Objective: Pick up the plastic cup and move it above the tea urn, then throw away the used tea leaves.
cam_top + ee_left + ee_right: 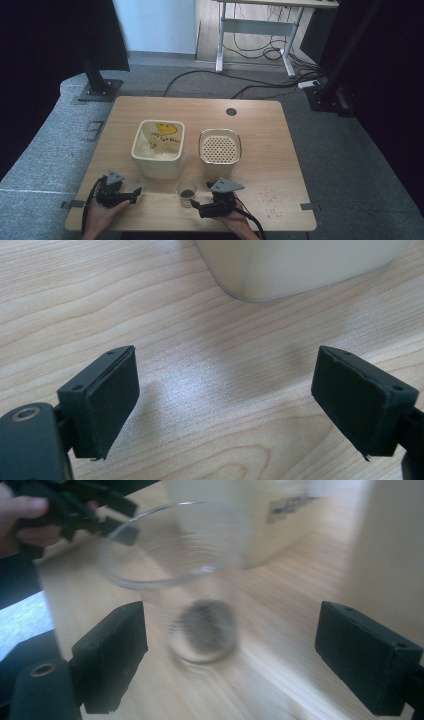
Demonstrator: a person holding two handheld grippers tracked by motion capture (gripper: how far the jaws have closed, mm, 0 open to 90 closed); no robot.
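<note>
A clear plastic cup [186, 191] with a dark clump at its bottom stands near the table's front edge, between the two hands. In the right gripper view the cup [190, 595] is blurred and sits just ahead of my right gripper [230, 655], whose jaws are wide apart and not touching it. From above, the right gripper [197, 206] is close to the cup's right side. My left gripper [134, 195] rests at the front left, open over bare wood [225, 395], with the cream bin's corner [290, 270] ahead of it.
A cream bin [158, 148] lined with a smiley-printed bag stands mid-table. Beside it on the right is a cream container with a perforated top [220, 148]. Small dark crumbs [272, 197] are scattered at the front right. A cable hole [230, 111] sits near the far edge.
</note>
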